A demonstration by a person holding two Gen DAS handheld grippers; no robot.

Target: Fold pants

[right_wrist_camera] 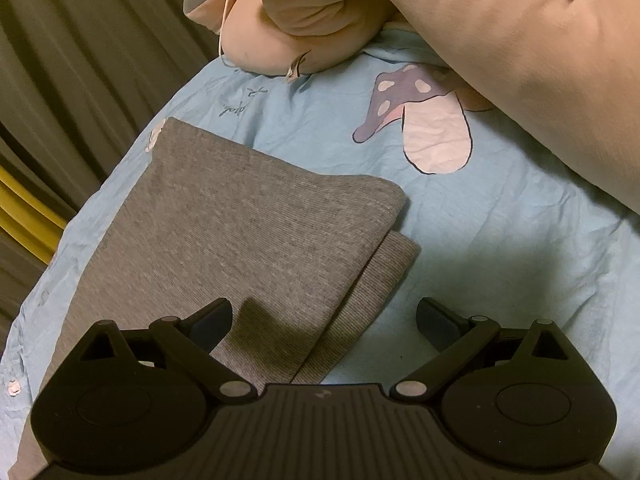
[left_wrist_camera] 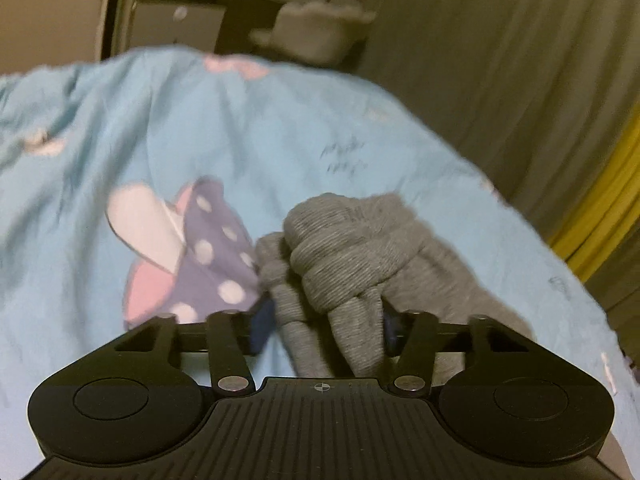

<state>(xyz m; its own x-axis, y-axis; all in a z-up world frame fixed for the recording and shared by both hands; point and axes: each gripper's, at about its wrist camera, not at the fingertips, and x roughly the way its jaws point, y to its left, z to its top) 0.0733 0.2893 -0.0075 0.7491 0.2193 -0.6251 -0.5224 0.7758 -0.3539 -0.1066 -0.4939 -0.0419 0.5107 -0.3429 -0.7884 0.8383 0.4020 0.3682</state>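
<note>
Left hand-held gripper (left_wrist_camera: pixel 326 322) pinches a bunched wad of the grey pants (left_wrist_camera: pixel 344 248), raised above the blue bed sheet (left_wrist_camera: pixel 120 128); blurred frame. Mushroom print (left_wrist_camera: pixel 188 248) on the sheet, left of the wad. Right hand-held gripper (right_wrist_camera: pixel 324 320) spread wide, gripping nothing, just above the near end of the pants (right_wrist_camera: pixel 248 232), lying flat and folded on the sheet's left side. Pink pillow (right_wrist_camera: pixel 540 64) far right, curtain (right_wrist_camera: pixel 80 60) far left.

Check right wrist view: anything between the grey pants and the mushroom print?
Nothing: only bare blue sheet lies between the grey pants and the mushroom print.
</note>
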